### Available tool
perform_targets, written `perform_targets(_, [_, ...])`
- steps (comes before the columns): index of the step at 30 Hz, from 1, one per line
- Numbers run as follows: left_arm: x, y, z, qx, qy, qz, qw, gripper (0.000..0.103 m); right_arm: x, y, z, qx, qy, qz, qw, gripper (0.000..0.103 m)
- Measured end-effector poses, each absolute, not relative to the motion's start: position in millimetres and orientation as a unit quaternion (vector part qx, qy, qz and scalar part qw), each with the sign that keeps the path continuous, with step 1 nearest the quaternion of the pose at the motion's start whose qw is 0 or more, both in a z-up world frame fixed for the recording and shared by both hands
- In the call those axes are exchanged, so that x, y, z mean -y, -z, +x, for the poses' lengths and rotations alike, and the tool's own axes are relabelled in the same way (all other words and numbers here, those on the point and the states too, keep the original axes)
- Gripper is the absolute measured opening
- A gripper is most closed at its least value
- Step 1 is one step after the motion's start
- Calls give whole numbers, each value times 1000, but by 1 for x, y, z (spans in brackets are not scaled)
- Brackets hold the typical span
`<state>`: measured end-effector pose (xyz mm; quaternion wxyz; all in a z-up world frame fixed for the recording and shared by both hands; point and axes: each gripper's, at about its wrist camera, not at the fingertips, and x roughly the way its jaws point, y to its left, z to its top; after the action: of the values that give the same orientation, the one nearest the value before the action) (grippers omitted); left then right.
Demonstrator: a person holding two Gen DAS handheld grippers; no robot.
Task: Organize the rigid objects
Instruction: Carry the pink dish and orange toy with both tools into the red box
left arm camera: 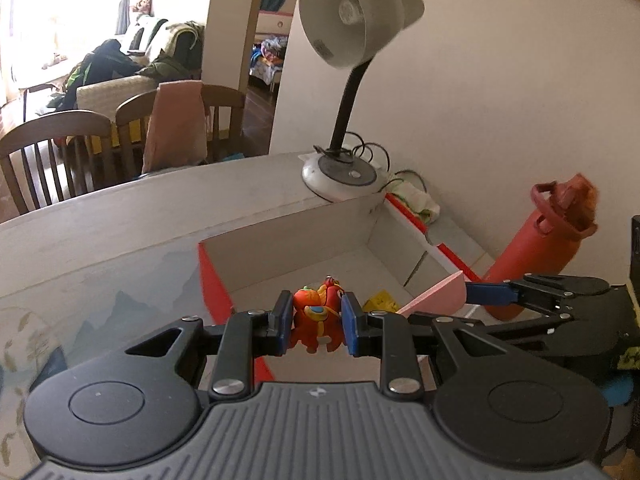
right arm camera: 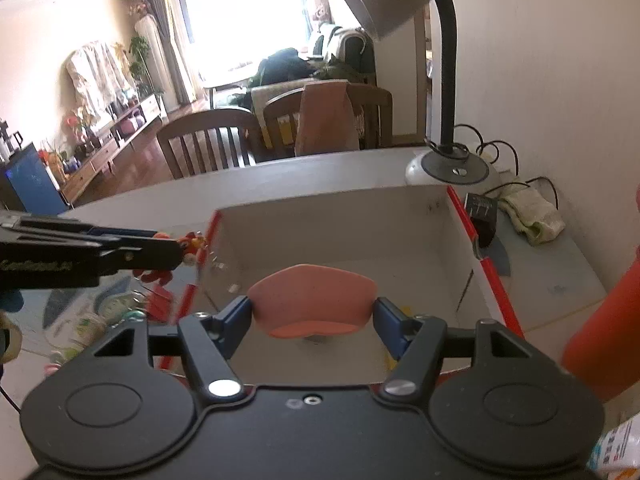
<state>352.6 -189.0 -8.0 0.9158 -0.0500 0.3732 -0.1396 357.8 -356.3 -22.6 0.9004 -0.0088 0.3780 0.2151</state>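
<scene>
On pale table (left arm camera: 120,236): open box (left arm camera: 288,248) with grey inside walls and red outer trim, filling centre of both wrist views. At 12 o'clock beyond box, desk lamp (left arm camera: 352,24) with grey shade, black bent neck, round white base touching box's far corner. At 3 o'clock in left wrist view, tall red bottle (left arm camera: 536,256) with looped lid handle, upright, just outside box's right wall. At 2 o'clock past that wall, crumpled pale cloth (left arm camera: 416,200) beside black cords. Behind table at 10 o'clock, wooden chairs (left arm camera: 60,148), one draped with pink fabric.

Over box's near edge, right gripper (right arm camera: 314,312), jaws spread fairly wide and clamped on pink bowl-shaped piece (right arm camera: 312,296), blue pads pressing its two sides; same piece visible in left wrist view (left arm camera: 438,294) at 3 o'clock, tilted, above box interior. Near box's left wall, left gripper (left arm camera: 316,322), jaws drawn close together and pinching small orange-red toy figure (left arm camera: 318,316) between blue pads (left arm camera: 352,320), held off box floor. Same toy seen in right wrist view (right arm camera: 194,246) at 9 o'clock, right at red left rim. On box floor, small yellow item (left arm camera: 380,300) at 1 o'clock from toy, too blurred to identify.
</scene>
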Motion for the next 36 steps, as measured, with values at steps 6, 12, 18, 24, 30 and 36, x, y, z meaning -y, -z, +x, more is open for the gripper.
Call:
perform_targets(6, [211,35,392,-409,122,-34,904,26,358,44,377,-399,-220,-22,890,66])
perform_targets(12, [223,63,432,-446,95,-28,889,26,355,67,397,-417,-217,-45,882,66])
perform_targets(18, [231,85,461,-471,67,-7,879,26,352,84,412,-428,-217,-67,875,66])
perform_targets(24, [236,100,478,-496,58,2,866,26,354,95,421,-436,-220,-77,869,66])
perform_targets(30, [242,112,486,-517,61,14,854,26,357,102,424,-448,-220,-87,862,66])
perform_targets(36, [246,121,490,-542,70,9,838,26,362,106,424,-466,-222,-81,852,65])
